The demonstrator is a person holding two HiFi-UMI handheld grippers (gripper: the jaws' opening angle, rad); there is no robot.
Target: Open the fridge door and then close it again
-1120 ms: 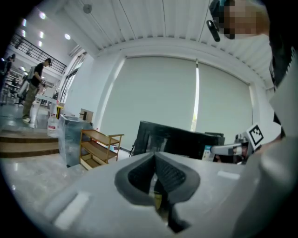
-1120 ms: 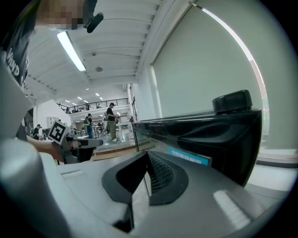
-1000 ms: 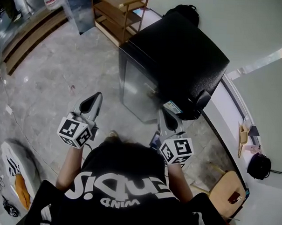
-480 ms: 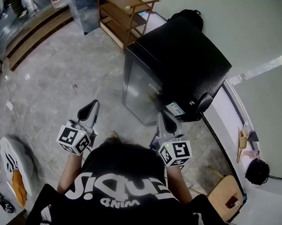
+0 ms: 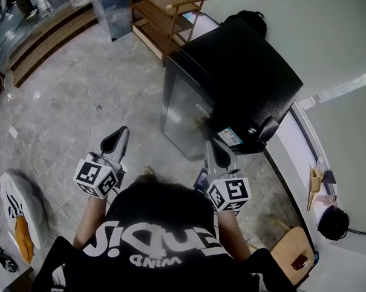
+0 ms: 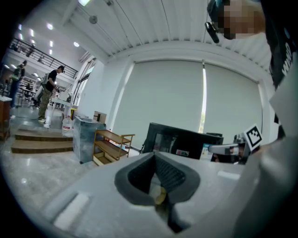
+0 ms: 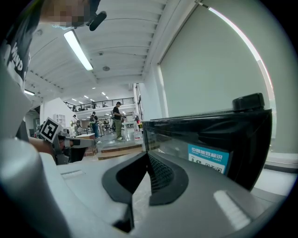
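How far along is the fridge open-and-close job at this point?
Done: nothing visible; the fridge door looks shut. In hand: the right tool, jaws together, hovers close to the door's near edge, contact unclear; the left tool hangs shut and empty over the floor. Left: seemingly both opening and closing.

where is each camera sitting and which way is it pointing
Head view: on the person's head, looking steeply down at the black fridge and the floor; it shows the shirt, the left gripper and the right gripper.
Left gripper view: on the left gripper, looking along its shut jaws toward the fridge and a wooden shelf; shirt at upper right.
Right gripper view: on the right gripper, looking along its shut jaws past the fridge's front corner; shirt at upper left.
Shared: both gripper views show the fridge and the other gripper.
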